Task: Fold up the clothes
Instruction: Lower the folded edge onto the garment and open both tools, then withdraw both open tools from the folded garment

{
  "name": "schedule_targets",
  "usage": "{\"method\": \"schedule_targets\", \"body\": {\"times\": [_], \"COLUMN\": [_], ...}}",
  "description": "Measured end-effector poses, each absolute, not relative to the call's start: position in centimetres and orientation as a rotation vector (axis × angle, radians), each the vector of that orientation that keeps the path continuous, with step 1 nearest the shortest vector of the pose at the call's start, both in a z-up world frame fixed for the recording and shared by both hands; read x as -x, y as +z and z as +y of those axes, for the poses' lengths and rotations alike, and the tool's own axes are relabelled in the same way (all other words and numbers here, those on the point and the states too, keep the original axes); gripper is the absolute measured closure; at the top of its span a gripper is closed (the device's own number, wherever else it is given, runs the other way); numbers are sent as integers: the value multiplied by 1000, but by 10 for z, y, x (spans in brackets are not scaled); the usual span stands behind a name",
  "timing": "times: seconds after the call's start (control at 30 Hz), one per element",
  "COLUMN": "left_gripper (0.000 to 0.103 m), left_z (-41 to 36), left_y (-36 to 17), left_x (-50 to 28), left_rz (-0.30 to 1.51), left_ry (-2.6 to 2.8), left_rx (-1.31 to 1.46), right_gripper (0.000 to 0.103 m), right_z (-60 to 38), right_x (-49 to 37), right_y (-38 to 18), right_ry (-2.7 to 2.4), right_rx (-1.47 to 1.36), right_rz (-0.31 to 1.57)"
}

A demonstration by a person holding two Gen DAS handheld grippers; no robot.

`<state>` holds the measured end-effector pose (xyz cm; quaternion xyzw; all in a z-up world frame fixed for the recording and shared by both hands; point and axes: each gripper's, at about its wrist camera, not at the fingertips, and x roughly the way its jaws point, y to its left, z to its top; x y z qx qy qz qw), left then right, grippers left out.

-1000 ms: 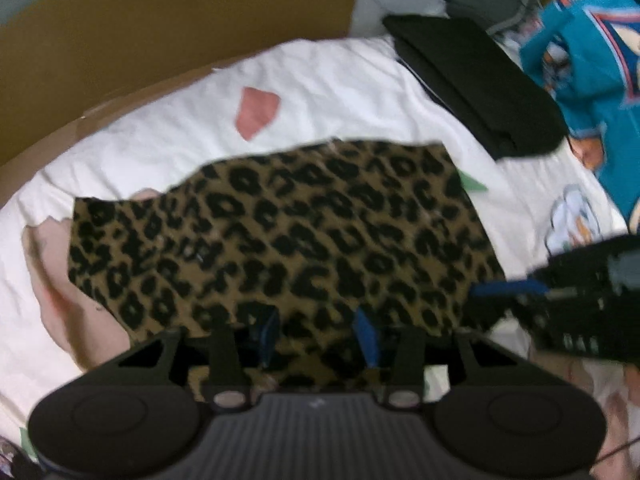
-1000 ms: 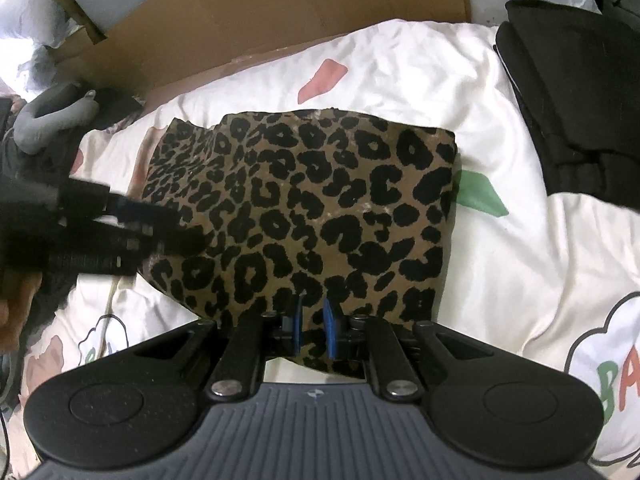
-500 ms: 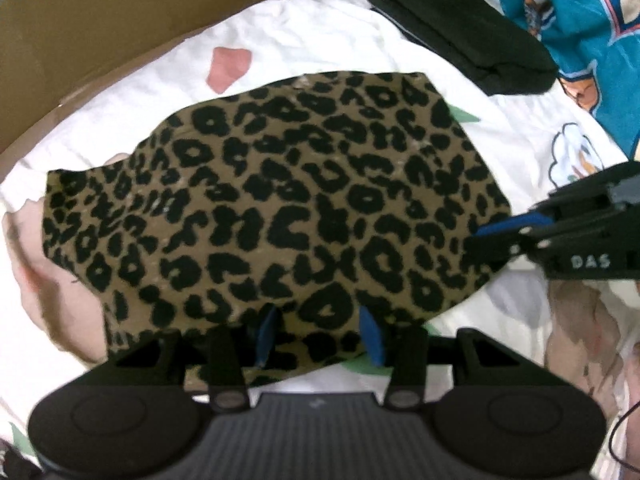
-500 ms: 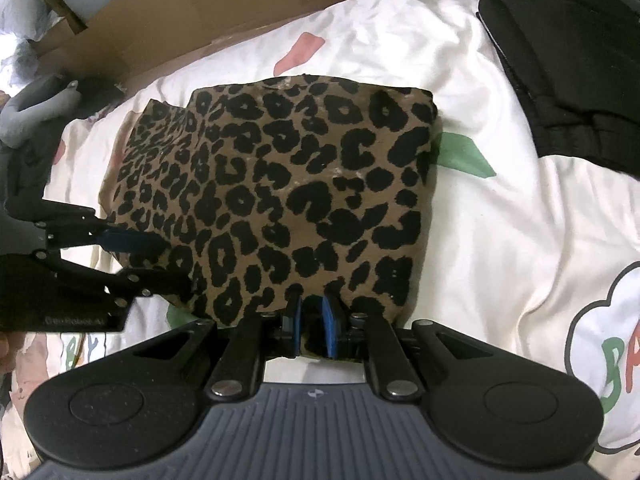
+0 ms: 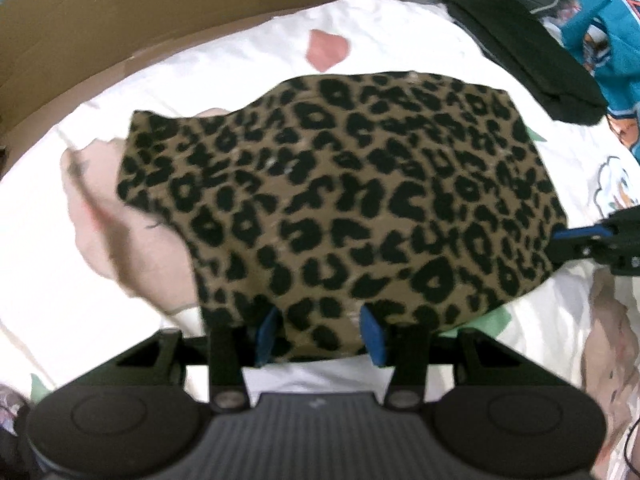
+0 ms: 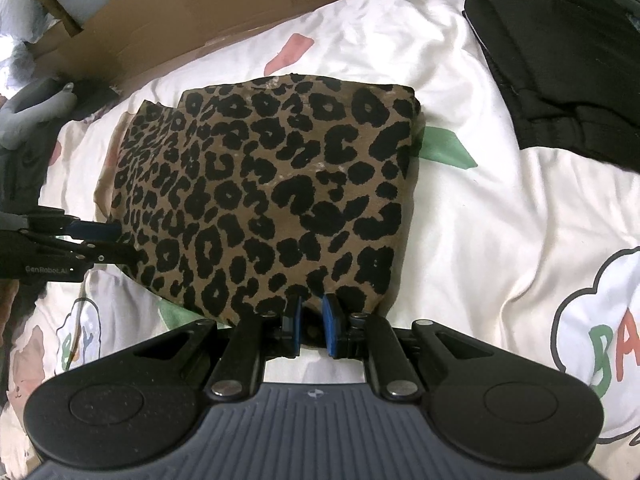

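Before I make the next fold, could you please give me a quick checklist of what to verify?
1. Right gripper shut on the leopard garment's near edge: ok.
2. Left gripper gripping it: not ok, fingers open astride the edge.
3. Garment flat on the bedsheet: ok.
4. Black clothes pile apart from garment: ok.
5. Lower layers aligned: cannot tell.

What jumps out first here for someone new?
The leopard-print garment, folded into a block mid-bed on the white printed sheet. The right gripper pinches its near edge while the left gripper sits open at the other near corner. Folded black clothes lie far right.
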<state>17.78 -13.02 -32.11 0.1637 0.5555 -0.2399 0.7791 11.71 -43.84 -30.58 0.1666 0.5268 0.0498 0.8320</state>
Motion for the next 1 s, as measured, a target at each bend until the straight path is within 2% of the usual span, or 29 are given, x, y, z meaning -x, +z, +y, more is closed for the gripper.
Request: {"method": "schedule_targets", "body": {"times": [0.13, 0.23, 0.43, 0.5, 0.57, 0.83, 1.0], "left_gripper": [54, 49, 52, 52, 52, 52, 52], "left_z": [-113, -99, -71, -61, -52, -29, -26], "left_y": [-329, -328, -316, -312, -308, -302, -313], "left_x": [-181, -182, -181, -180, -177, -167, -170], "left_rz": [1213, 1218, 1212, 1213, 1214, 1240, 1287], "left_ry": [-464, -427, -353, -333, -320, -298, -281], "left_rx": [-363, -353, -316, -284, -248, -51, 51], "right_gripper": [86, 86, 84, 80, 65, 63, 63], "right_z": [-440, -442, -450, -453, -456, -460, -469], "right_x": [-115, -113, -99, -94, -89, -70, -61], "right_y": [-306, -305, -298, -295, -293, -300, -322], "right_ry": [101, 92, 74, 68, 64, 72, 42], "right_rx": [-354, -364, -415, -435, -455, -588, -799], "right_rz": [1114, 1112, 1087, 1077, 1067, 1051, 1057]}}
